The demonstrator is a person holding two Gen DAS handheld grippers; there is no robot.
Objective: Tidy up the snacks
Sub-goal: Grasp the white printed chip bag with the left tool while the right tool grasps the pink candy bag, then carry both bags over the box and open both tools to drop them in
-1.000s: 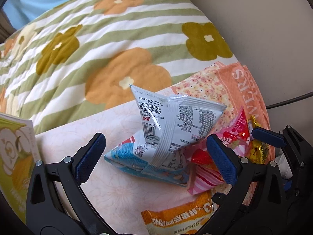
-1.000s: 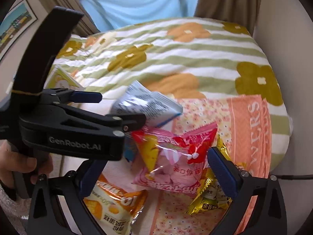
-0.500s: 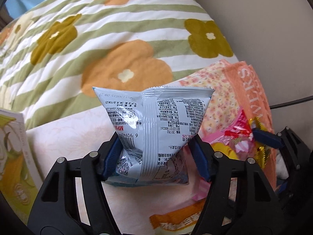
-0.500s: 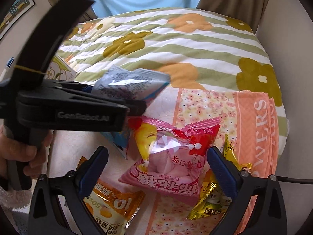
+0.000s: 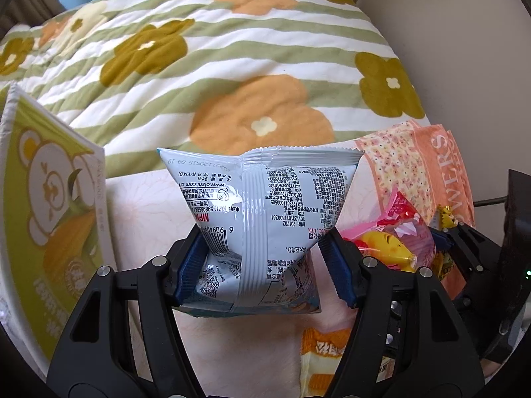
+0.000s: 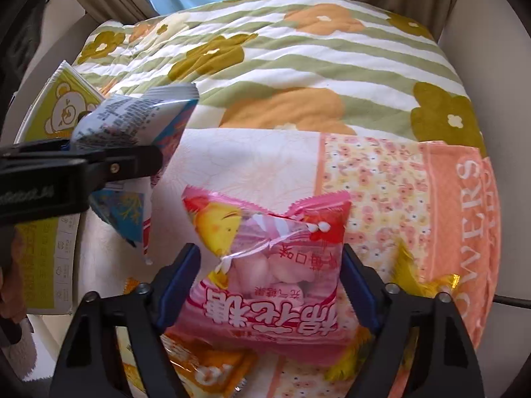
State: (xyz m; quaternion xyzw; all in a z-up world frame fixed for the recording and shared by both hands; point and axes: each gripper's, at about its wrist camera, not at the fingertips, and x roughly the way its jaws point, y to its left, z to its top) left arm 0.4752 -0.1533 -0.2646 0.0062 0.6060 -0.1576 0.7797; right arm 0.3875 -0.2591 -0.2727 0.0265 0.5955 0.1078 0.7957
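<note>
Already the left hand-held gripper pinches the silver snack bag; the right hand-held gripper is closing around the pink marshmallow bag, lying crosswise between its pads on the bed.

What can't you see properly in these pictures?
- Orange packet: right view, mostly under the pink bag; left view, cut off by the bottom edge.
- Gold wrapper: both views, half hidden behind the fingers.
- White bag: its front faces away in the left view.
- Green box: cut off at the left edge.
</note>
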